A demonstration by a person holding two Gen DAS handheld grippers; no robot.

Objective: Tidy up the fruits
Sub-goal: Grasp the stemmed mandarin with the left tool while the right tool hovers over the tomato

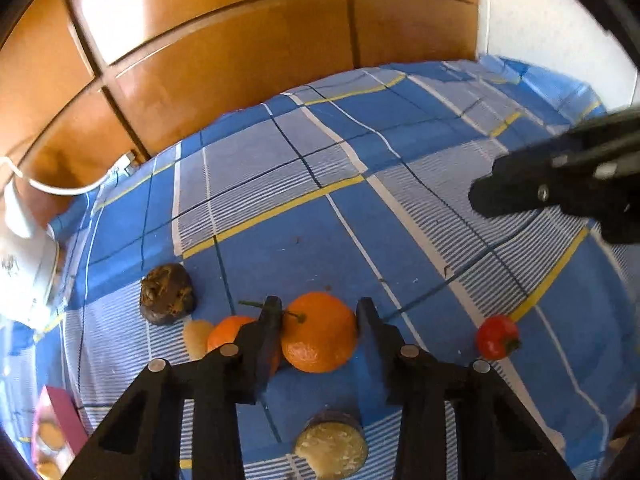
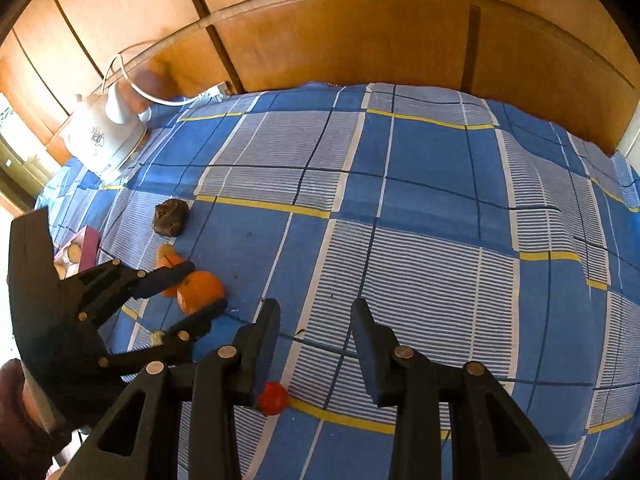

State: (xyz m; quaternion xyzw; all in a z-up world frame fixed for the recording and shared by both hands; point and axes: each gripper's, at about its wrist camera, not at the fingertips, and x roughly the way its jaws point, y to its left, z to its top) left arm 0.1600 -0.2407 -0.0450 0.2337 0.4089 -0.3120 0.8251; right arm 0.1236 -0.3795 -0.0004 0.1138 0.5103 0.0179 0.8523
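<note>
we work over a bed spread with a blue plaid sheet [image 2: 420, 184] — white and yellow stripes — backed by glossy wooden panels [image 2: 360, 40]. our left gripper [image 1: 318, 312] is spread around the large orange [image 1: 319, 332], fingers not clamped; a smaller orange [image 1: 226, 334] sits just beside it. our right gripper [image 2: 316, 314] hangs spread, pinching nothing, the red fruit [image 2: 273, 398] near its left finger.

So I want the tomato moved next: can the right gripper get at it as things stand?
Probably yes. The right gripper is open, and the small red tomato lies alone on the checked cloth beside its left finger, nothing covering it.
</note>
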